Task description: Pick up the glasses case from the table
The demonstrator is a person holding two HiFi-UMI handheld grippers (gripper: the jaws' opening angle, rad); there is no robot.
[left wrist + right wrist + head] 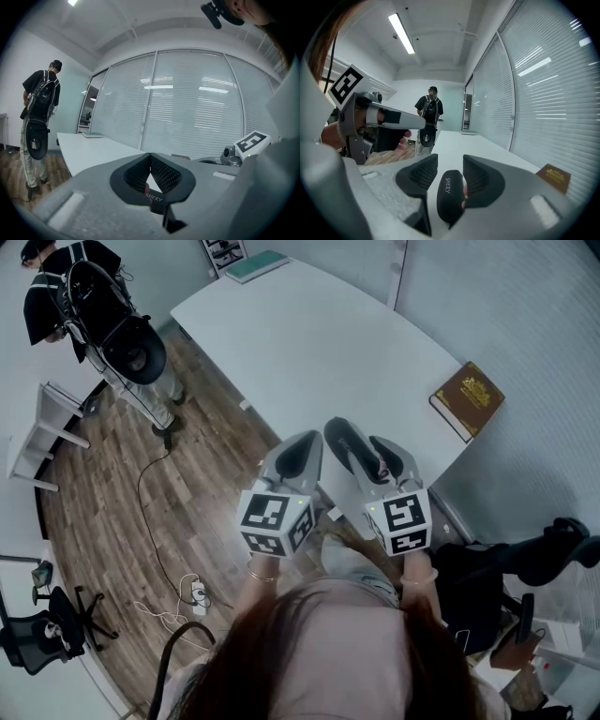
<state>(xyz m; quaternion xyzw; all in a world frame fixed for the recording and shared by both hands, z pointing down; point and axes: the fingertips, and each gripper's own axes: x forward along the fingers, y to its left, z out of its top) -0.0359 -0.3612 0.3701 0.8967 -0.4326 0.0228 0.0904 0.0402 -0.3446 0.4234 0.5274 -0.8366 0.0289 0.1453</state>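
Observation:
The black glasses case (449,197), printed with white letters, lies on the white table (309,343) near its front edge. It sits between the jaws of my right gripper (450,158), which is open: the case rests against the right pad, with a gap to the left pad. My left gripper (150,155) is shut, its pad tips meeting, and part of the case (154,199) shows through the gap below them. In the head view the left gripper (298,442) and the right gripper (370,437) are side by side over the table's near edge; I cannot pick out the case there.
A brown book (467,399) lies at the table's right edge and a teal notebook (256,265) at its far end. A person with a backpack (103,324) stands on the wooden floor to the left. A cable (150,521) and an office chair (37,634) are on the floor.

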